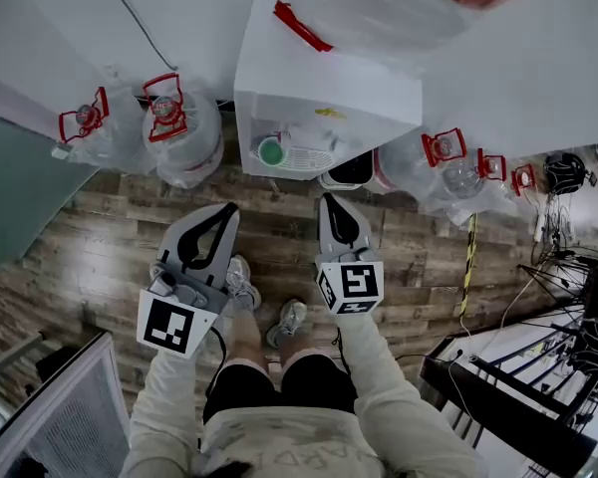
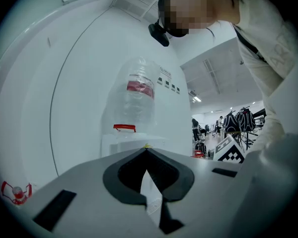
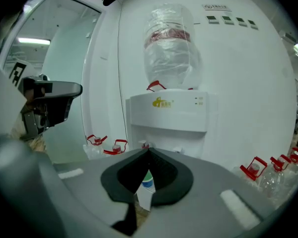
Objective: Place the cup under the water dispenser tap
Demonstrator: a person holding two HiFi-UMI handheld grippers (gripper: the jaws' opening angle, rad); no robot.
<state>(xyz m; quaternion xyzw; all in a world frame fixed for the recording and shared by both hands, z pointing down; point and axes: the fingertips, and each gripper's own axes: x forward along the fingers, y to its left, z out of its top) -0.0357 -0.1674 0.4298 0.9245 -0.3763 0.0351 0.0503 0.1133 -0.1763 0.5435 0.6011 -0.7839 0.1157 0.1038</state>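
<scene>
the cup stands on the tray of the water dispenser, seemingly beneath a tap; left gripper and right gripper are both closed and empty, so the task looks done

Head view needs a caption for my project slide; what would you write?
Cup stands at the water dispenser; left gripper and right gripper, both shut and empty, face it.

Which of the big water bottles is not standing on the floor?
The red-labelled bottle mounted on top of the white water dispenser; the other bottles, with red handles, stand on the floor either side of it.
</scene>
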